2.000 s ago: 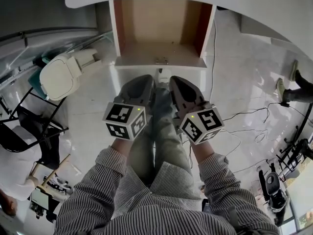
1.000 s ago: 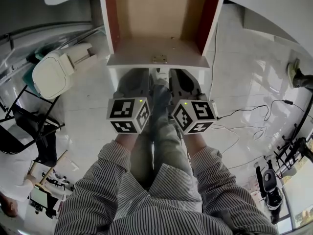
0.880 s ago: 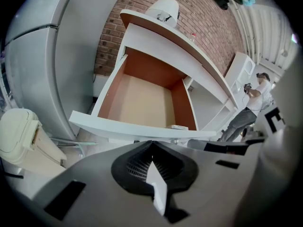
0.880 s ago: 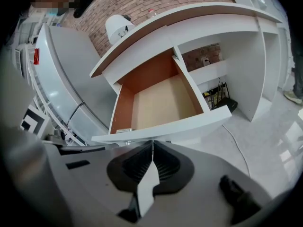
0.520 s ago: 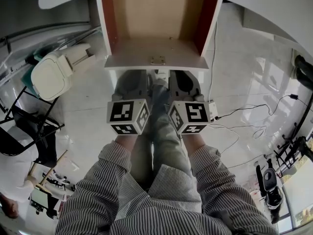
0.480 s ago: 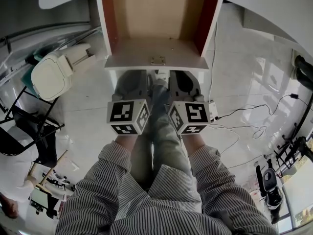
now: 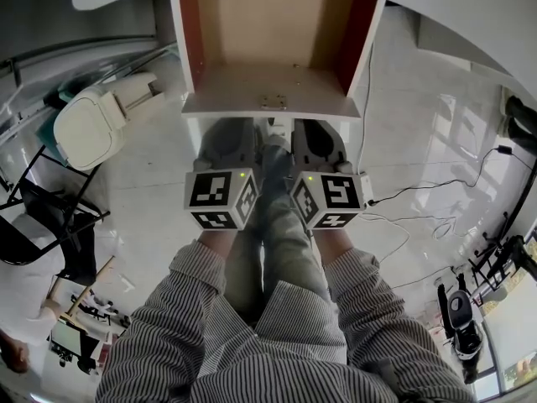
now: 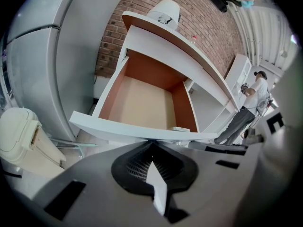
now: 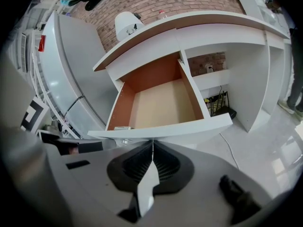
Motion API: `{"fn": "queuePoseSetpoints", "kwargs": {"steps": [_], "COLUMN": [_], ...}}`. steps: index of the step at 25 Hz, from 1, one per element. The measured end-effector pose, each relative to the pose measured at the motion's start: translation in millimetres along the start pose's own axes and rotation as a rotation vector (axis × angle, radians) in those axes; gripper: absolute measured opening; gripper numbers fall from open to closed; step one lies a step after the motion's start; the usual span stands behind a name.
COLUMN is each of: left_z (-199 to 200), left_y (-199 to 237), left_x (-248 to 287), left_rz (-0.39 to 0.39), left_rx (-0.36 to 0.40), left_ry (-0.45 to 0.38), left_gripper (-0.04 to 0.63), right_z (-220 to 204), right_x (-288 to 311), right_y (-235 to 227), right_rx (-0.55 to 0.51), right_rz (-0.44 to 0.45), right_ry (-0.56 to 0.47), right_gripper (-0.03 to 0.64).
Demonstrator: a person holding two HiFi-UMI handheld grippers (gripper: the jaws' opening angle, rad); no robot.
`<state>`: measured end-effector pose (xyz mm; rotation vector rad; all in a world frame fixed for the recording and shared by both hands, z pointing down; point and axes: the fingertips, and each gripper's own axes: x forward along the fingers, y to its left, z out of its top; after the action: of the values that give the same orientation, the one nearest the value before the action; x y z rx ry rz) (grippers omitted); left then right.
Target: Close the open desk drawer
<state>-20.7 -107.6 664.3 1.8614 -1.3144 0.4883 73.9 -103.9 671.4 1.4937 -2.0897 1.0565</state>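
Note:
The open desk drawer (image 7: pixel 268 103) sticks out from under the white desk top, with a white front panel, red-brown sides and a bare tan floor. In the head view my left gripper (image 7: pixel 228 126) and right gripper (image 7: pixel 317 128) are side by side, their tips just under the front panel. The left gripper view shows my left gripper (image 8: pixel 151 144) shut and empty, its tips at the lower edge of the drawer front (image 8: pixel 137 131). My right gripper (image 9: pixel 152 141) is likewise shut and empty against the drawer front (image 9: pixel 170 126). A small metal lock plate (image 7: pixel 273 102) sits on the front's top edge.
A cream lidded bin (image 7: pixel 92 126) stands left of the drawer, with a black chair frame (image 7: pixel 46 217) nearer me. Cables (image 7: pixel 419 200) trail over the glossy floor at the right. My legs (image 7: pixel 277 217) are between the grippers. A person (image 8: pixel 251 103) stands far right.
Two seconds ago both grippers hung short of the drawer. They have moved forward to its front panel. Over the last half second almost nothing has shifted.

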Motion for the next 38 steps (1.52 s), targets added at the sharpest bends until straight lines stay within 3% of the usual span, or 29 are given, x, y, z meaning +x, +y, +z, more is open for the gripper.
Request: {"fn": "queuePoseSetpoints", "kwargs": {"steps": [29, 34, 38], "left_z": [58.9, 72.6, 75.7], "left_y": [-16.6, -24.4, -21.8], "left_x": [-28.0, -29.5, -30.7], "left_rz": [-0.043, -0.051, -0.052], "left_rx": [-0.003, 0.026, 0.001], "left_ry": [-0.070, -0.085, -0.084], "left_gripper": [0.012, 0.012, 0.012], "right_z": [59.9, 75.0, 77.5], "right_x": [-23.2, -27.7, -26.4], "right_y": [21.4, 20.1, 23.5], "right_rx": [0.004, -0.010, -0.010], "right_rz": [-0.009, -0.009, -0.007], "right_ry": [-0.056, -0.080, -0.080], "right_gripper": [0.017, 0.017, 0.017]}}
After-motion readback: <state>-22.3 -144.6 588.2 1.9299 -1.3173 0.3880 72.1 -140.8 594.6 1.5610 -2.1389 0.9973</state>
